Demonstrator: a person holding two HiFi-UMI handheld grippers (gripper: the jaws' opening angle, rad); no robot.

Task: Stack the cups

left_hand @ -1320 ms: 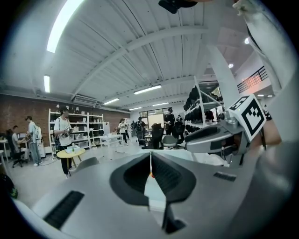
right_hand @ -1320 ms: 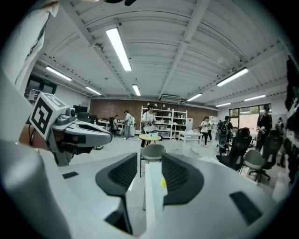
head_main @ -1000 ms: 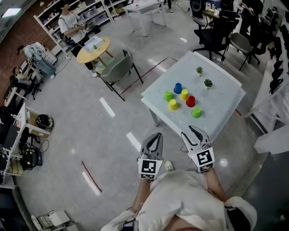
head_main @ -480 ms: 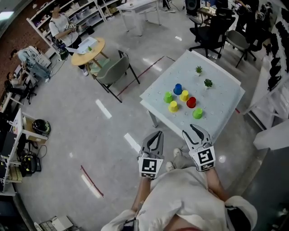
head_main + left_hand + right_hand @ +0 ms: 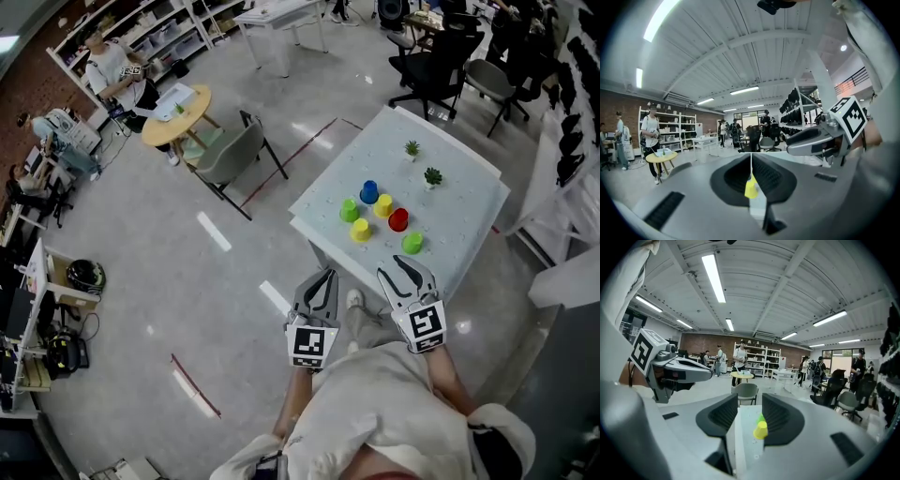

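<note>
Several upside-down cups stand on the white table (image 5: 469,202): a blue cup (image 5: 369,192), a green cup (image 5: 349,210), two yellow cups (image 5: 382,205) (image 5: 361,230), a red cup (image 5: 397,219) and another green cup (image 5: 412,243). Both grippers hover over the floor, short of the table's near edge. My left gripper (image 5: 322,279) is shut and holds nothing; in its own view a yellow cup (image 5: 751,187) shows far off beyond the jaws. My right gripper (image 5: 397,271) stands open and empty, with a yellow cup (image 5: 761,430) and a green cup (image 5: 761,418) far ahead between its jaws.
Two small potted plants (image 5: 412,148) (image 5: 432,175) stand at the table's far side. A grey chair (image 5: 230,150) and a round yellow table (image 5: 175,101) are to the left, and black office chairs (image 5: 441,75) beyond. Red tape lines (image 5: 192,384) mark the floor.
The floor marks have slid down the head view and the table sits a little nearer: I have moved forward with both grippers. Neither gripper's jaws have changed.
</note>
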